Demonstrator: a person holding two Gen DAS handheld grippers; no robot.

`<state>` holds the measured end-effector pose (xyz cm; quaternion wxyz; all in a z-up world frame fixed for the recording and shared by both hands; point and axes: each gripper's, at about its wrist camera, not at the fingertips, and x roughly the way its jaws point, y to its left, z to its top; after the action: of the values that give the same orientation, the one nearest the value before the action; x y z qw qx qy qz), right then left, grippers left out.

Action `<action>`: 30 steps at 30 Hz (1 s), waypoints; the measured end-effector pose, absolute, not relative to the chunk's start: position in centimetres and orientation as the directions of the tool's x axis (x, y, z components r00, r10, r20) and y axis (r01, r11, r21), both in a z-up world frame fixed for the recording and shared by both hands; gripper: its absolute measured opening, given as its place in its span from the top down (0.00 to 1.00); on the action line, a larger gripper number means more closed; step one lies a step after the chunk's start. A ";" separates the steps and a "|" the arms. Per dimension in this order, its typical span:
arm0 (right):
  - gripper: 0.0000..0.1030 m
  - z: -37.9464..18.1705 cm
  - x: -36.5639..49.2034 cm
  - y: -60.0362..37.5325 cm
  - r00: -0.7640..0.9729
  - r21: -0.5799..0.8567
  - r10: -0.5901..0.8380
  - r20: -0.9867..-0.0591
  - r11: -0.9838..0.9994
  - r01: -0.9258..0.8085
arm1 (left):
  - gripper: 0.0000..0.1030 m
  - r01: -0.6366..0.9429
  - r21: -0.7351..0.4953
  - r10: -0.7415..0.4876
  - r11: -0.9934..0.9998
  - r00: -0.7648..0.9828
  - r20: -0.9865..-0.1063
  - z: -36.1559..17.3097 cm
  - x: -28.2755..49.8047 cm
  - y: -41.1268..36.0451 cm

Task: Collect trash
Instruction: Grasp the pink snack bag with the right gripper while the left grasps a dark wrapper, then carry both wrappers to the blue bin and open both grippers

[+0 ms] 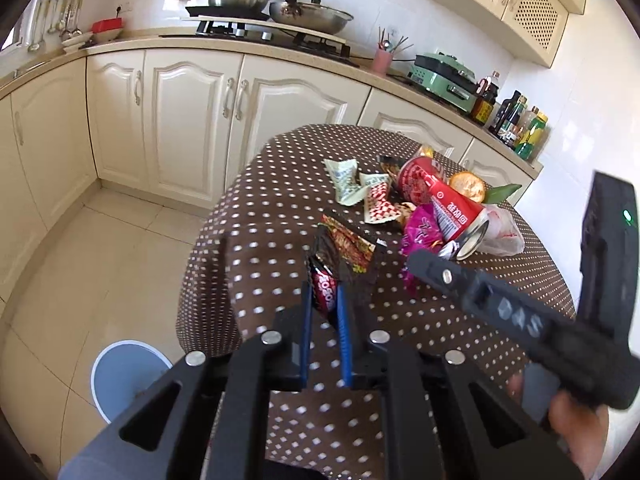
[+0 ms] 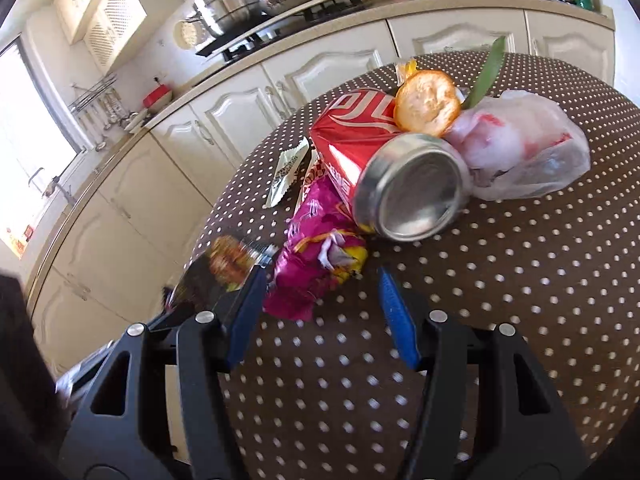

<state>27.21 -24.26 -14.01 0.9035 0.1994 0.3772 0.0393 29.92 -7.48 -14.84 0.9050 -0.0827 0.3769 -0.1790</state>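
My left gripper (image 1: 323, 287) is shut on a dark snack wrapper (image 1: 340, 256), which is lifted a little off the brown dotted tablecloth (image 1: 256, 208). The same wrapper (image 2: 224, 268) shows blurred just left of my right gripper (image 2: 320, 280). That gripper stands open low over the cloth, with the near end of a crumpled magenta wrapper (image 2: 316, 264) between its fingers and no pad pressing on it. Behind the magenta wrapper (image 1: 420, 236) lies a dented red can (image 2: 384, 168) on its side, an orange peel (image 2: 426, 106) and a white plastic bag (image 2: 524, 156).
Pale green wrappers (image 1: 344, 180) and a red-checked one (image 1: 378, 204) lie further back on the table. A light blue bin (image 1: 124, 376) stands on the floor tiles at the table's left. Cream cabinets, a stove with pots and bottles line the counter behind.
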 end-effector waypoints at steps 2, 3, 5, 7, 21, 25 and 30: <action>0.44 -14.0 27.9 -23.8 0.709 0.395 0.220 -0.670 0.914 0.090 | 0.89 0.257 -0.293 -0.389 0.921 0.653 -0.650 -14.8 29.7 -6.7; 0.45 -14.1 28.1 -23.8 0.708 0.401 0.221 -0.671 0.911 0.096 | 0.89 0.258 -0.297 -0.393 0.919 0.653 -0.647 -14.8 29.6 -6.3; 0.58 -14.2 28.5 -23.7 0.704 0.400 0.213 -0.678 0.910 0.110 | 0.89 0.258 -0.298 -0.393 0.919 0.660 -0.640 -14.6 29.2 -5.7; 0.58 -14.3 28.6 -23.5 0.701 0.403 0.221 -0.678 0.909 0.103 | 0.89 0.264 -0.301 -0.399 0.916 0.663 -0.633 -14.4 28.8 -5.2; 0.58 -12.0 24.4 -16.6 0.739 0.367 0.314 -0.596 0.925 -0.097 | 0.89 0.196 -0.329 -0.362 0.924 0.728 -0.582 -13.4 24.9 2.1; 0.58 -12.2 24.6 -12.4 0.715 0.345 0.360 -0.599 0.922 -0.174 | 0.89 0.130 -0.312 -0.301 0.941 0.744 -0.597 -14.2 24.0 5.3; 0.58 -15.3 25.9 -6.5 0.644 0.317 0.403 -0.651 0.914 -0.252 | 0.89 0.031 -0.307 -0.232 0.951 0.727 -0.646 -17.0 23.7 10.0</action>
<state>25.88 -6.53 -15.29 0.9011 0.0994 0.3810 0.1816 23.66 9.97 -17.00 0.9189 -0.1387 0.3622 -0.0716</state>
